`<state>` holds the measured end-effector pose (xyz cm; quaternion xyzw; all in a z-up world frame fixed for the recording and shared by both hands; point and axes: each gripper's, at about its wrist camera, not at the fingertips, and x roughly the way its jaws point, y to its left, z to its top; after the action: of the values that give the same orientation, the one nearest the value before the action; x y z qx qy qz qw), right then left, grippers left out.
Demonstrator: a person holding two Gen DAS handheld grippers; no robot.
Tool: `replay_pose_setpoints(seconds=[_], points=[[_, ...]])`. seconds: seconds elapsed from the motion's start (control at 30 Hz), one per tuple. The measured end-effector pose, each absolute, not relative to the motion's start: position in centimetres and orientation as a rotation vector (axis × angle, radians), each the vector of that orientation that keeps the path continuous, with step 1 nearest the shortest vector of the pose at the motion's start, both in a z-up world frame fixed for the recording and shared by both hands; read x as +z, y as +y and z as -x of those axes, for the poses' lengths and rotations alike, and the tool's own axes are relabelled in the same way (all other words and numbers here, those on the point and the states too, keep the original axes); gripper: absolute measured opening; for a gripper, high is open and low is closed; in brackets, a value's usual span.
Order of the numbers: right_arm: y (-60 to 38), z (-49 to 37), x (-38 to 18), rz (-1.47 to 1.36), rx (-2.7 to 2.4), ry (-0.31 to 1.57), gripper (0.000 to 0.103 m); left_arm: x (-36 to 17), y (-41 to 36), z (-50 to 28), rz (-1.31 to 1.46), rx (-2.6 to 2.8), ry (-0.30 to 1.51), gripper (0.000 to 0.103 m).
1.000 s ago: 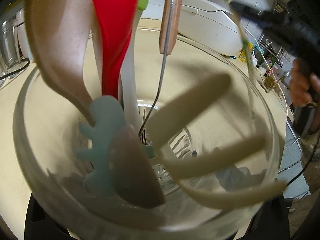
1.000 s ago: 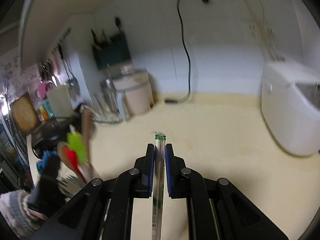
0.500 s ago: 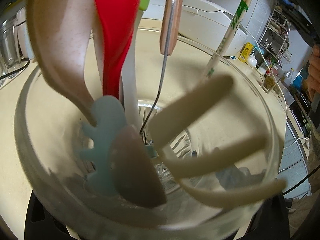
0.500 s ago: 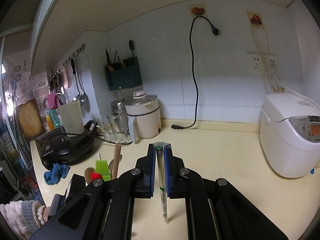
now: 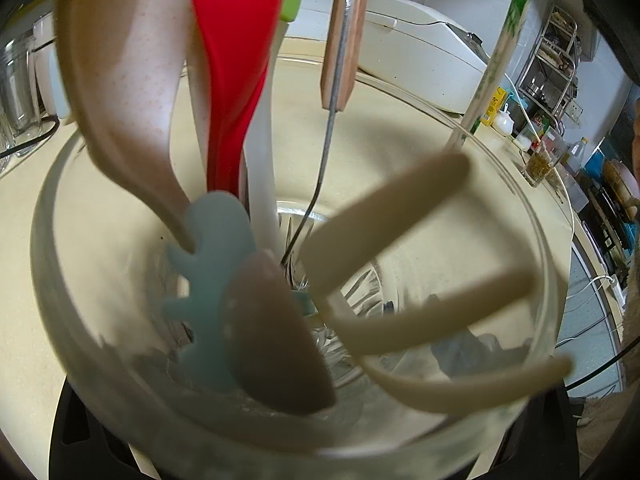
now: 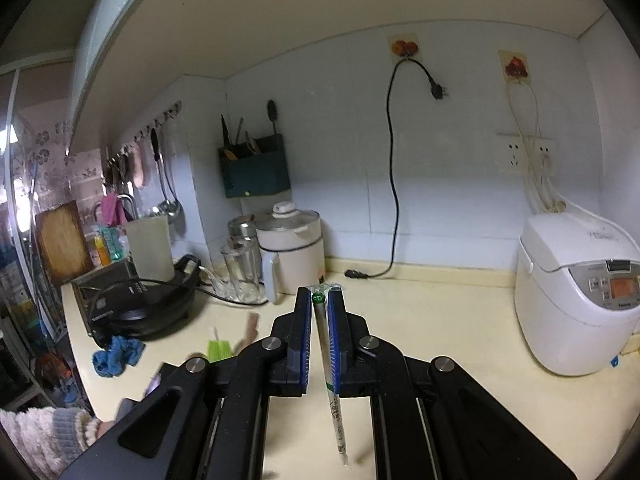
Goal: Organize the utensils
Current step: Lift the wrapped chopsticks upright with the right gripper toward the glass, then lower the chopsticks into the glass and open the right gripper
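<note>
Pinching wrapped chopsticks (image 6: pixel 325 344) in right gripper (image 6: pixel 320 312) above counter (image 6: pixel 460 344); left gripper's jaws hidden behind glass jar (image 5: pixel 532 208), can't tell.

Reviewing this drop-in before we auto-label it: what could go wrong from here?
1. The wrapped chopsticks are pinched near their top by the right gripper; the long free end could swing and miss the glass jar.
2. The jar is crowded: the red spoon and beige handles could block entry.

Right hand-held gripper (image 6: pixel 320 340): rising above the table (image 6: pixel 440 320), carrying the wrapped chopsticks (image 6: pixel 325 344). Chopsticks now standing steeper beyond the glass jar (image 5: pixel 552 240) rim; rice cooker (image 6: pixel 576 292) coming into sharper view.
</note>
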<state>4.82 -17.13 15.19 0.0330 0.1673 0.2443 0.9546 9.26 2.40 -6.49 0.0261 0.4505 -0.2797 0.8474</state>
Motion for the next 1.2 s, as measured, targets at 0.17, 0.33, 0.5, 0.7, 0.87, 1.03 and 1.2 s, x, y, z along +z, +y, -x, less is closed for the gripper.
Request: replay_pose_setpoints(seconds=[0.17,0.33,0.5,0.7,0.87,1.03,1.2], points=[[-16.5,-4.0,17.5,-0.065,0.543,0.295,0.008,-6.5,2.4,-9.2,-0.054,-0.59,0.95,0.1],[-15.7,-3.6,19.9,-0.087,0.605,0.246,0.008,-6.4,2.8,-9.2,-0.049,-0.592,0.949,0.1],[-14.7,-3.5,21.6,-0.105,0.655,0.211,0.008,-6.4,3.2,-9.2,-0.043,-0.594,0.949,0.1],[-13.2,-3.6,22.9,-0.137,0.726,0.185,0.008,-6.3,3.4,-9.2,-0.04,-0.596,0.949,0.1],[-11.6,-4.4,22.3,-0.147,0.756,0.208,0.008,-6.4,3.4,-9.2,-0.041,-0.595,0.948,0.1],[-10.0,-5.5,20.2,-0.133,0.779,0.283,0.008,-6.3,4.1,-9.2,-0.037,-0.597,0.948,0.1],[-8.6,-6.3,18.3,-0.108,0.781,0.371,0.008,-6.4,4.2,-9.2,-0.036,-0.597,0.948,0.1]])
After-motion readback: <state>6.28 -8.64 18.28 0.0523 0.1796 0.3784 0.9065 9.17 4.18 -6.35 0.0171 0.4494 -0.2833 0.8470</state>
